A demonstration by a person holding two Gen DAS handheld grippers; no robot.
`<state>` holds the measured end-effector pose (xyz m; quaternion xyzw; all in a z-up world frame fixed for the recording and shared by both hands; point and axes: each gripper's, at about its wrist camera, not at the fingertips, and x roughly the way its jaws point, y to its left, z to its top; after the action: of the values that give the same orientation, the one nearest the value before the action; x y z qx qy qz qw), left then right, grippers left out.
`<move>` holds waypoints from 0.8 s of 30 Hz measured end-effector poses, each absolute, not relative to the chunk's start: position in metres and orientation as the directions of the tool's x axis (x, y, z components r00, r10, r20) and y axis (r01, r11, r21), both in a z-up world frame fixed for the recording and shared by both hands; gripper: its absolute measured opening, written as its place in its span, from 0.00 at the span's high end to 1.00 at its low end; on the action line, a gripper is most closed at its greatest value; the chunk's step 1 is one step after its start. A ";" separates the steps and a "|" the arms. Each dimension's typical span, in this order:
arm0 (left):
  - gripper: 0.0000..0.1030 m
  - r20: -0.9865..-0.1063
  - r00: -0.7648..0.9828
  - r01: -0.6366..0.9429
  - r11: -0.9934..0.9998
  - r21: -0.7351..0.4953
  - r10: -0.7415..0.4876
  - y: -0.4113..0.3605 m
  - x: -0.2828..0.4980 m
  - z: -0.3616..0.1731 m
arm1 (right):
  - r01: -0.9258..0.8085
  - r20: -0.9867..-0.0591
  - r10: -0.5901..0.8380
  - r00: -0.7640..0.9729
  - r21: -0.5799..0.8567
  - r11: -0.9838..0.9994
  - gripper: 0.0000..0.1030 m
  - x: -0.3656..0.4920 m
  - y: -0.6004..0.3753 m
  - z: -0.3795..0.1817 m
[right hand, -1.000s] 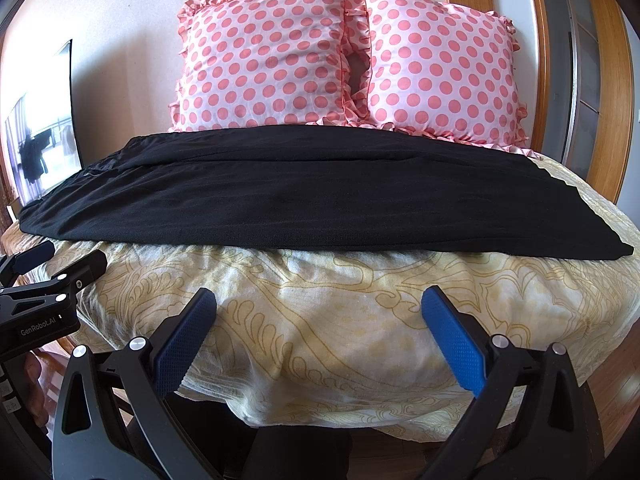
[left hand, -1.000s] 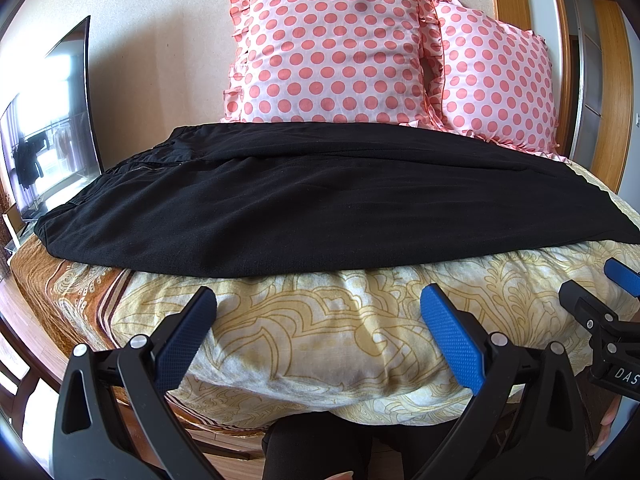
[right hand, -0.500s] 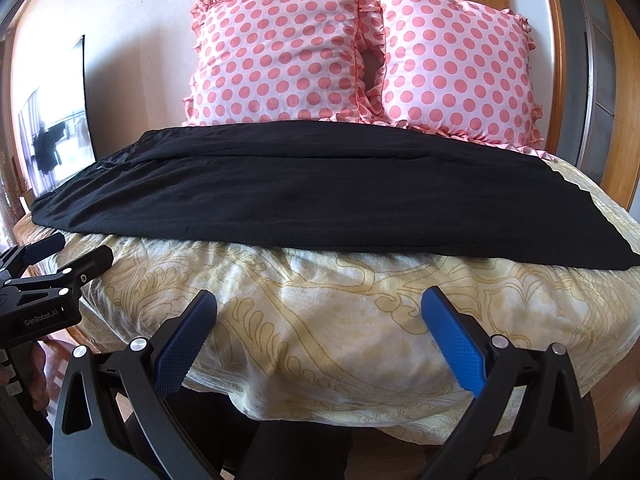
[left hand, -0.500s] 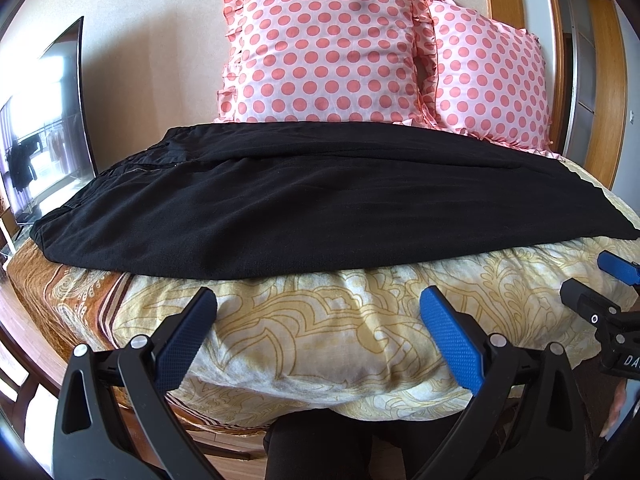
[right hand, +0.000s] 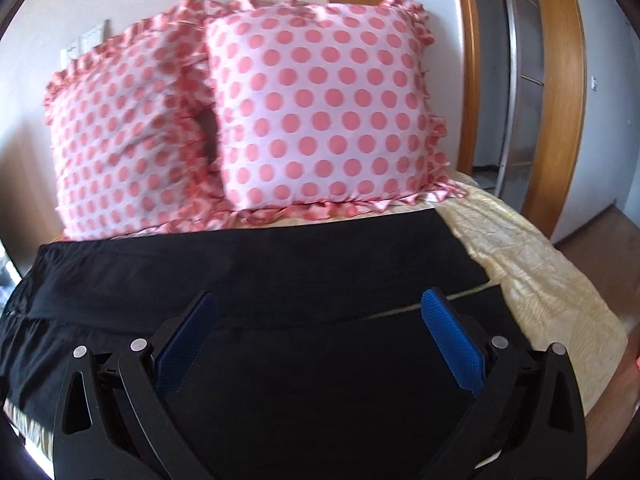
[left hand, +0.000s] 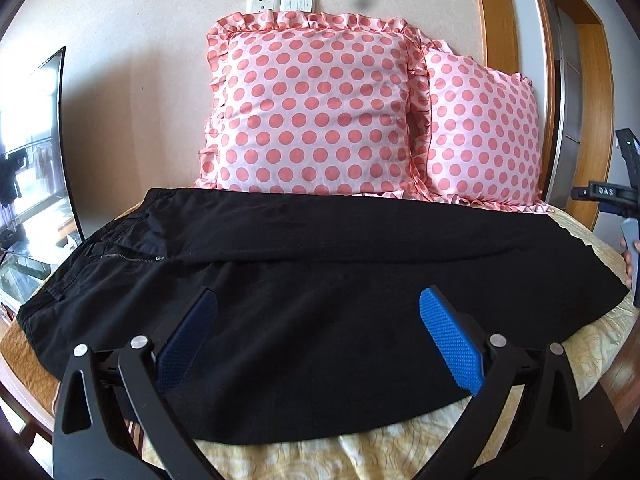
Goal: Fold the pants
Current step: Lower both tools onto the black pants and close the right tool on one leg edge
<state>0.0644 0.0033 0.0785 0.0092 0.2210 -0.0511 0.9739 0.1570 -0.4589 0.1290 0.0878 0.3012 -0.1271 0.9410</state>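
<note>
Black pants lie spread flat across the bed, waistband and zipper at the left, leg hems at the right. My left gripper is open and empty, its blue pads above the near trouser leg at mid length. My right gripper is open and empty above the pants near the hem end, where a thin gap shows between the two legs. Part of the right gripper's body shows at the right edge of the left wrist view.
The pants lie on a yellow patterned bedspread. Two pink polka-dot pillows lean against the wall behind. A television screen stands at the left. A wooden door frame is at the right.
Both grippers have risen and moved forward from below the bed's front edge to over the pants. The right gripper has swung toward the hem end. Both stay open.
</note>
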 end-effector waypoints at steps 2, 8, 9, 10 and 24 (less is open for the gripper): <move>0.02 -0.429 0.899 0.104 0.995 0.007 -0.091 -0.002 0.079 0.081 | 0.363 -0.625 -0.233 0.745 0.087 0.928 0.01 0.193 -0.485 0.127; 0.02 -0.443 0.891 0.114 0.993 -0.001 -0.103 -0.009 0.131 0.088 | 0.557 -0.736 -0.346 0.582 0.051 0.829 0.02 0.290 -0.550 0.098; 0.02 -0.446 0.889 0.112 0.994 -0.006 -0.103 -0.009 0.137 0.088 | 0.590 -0.757 -0.347 0.554 0.062 0.805 0.07 0.302 -0.562 0.090; 0.02 -0.448 0.889 0.103 0.995 -0.011 -0.097 -0.008 0.145 0.087 | 0.620 -0.778 -0.342 0.526 0.077 0.780 0.12 0.313 -0.572 0.082; 0.02 -0.526 0.845 0.018 0.989 -0.145 -0.093 0.021 0.181 0.067 | 0.776 -0.834 -0.412 0.368 0.031 0.630 0.47 0.381 -0.607 0.028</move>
<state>0.1805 0.0211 0.0667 -0.0671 0.2765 -0.0290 0.9582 0.3809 -0.6073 0.0282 0.2160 0.4217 -0.3718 0.7983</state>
